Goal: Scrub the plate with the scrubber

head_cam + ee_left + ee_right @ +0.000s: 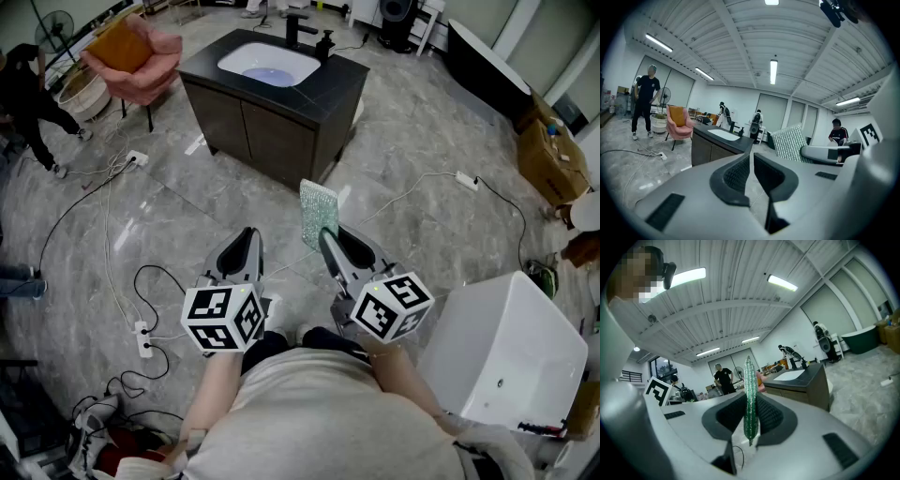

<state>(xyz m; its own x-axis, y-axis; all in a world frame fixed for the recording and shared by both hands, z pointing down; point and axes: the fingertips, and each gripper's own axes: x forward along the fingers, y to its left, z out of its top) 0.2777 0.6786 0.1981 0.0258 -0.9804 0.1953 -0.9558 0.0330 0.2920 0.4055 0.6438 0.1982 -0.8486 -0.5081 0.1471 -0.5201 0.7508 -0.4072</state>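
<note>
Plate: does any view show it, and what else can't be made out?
Plate: in no view; the white basin of the dark vanity is too small in the head view to show its contents.
Green glittery scrubber: edge-on in the right gripper view, lower end hidden between the jaws.

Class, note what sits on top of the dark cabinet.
A white sink and a black tap sit on the cabinet. Its closed doors hide whatever is inside.

The scrubber (318, 211) is glittering green; the left gripper (247, 240) and right gripper (327, 240) are showing grey, wearing black-and-white square markers; the armchair (142, 60) is glowing pink.
</note>
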